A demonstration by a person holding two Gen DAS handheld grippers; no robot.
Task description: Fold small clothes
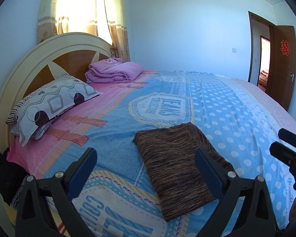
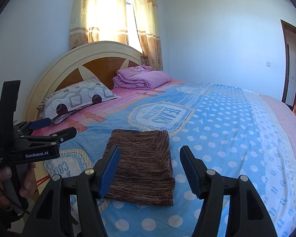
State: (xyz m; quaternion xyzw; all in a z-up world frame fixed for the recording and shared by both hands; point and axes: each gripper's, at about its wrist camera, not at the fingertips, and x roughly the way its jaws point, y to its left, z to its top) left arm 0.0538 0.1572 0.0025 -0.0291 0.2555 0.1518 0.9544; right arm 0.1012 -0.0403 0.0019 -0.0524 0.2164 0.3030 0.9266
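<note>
1. The left gripper (image 1: 146, 169) hangs above the near part of the bed, its jaws spread as wide as they go, with nothing between them and nothing touched.
2. The right gripper (image 2: 150, 169) also hangs above the near part of the bed, jaws released and about half open; they hold nothing.
3. A hand (image 2: 15, 179) shows at the lower left of the right wrist view, wrapped around the left gripper's handle.
4. The brown cloth (image 1: 177, 169) lies folded into a flat oblong on the bedspread (image 1: 236, 122), close to the bed's near edge and just beyond both sets of fingers, apart from them.
5. In the left wrist view the cloth sits ahead and toward the right finger, which covers part of its right side; in the right wrist view it lies ahead and toward the left finger, its near left corner hidden behind that finger.
6. The cloth rests where the blue lettered part of the bedspread meets the white-dotted part.
7. Farther off, toward the head of the bed on the left, a patterned pillow (image 1: 55, 102) leans by the headboard (image 1: 29, 69).
8. A folded pink quilt (image 1: 114, 70) sits beyond the pillow at the far corner by the headboard.
9. Behind it hang lit curtains (image 1: 79, 9); an open door (image 1: 284, 63) stands past the bed's far right corner.
</note>
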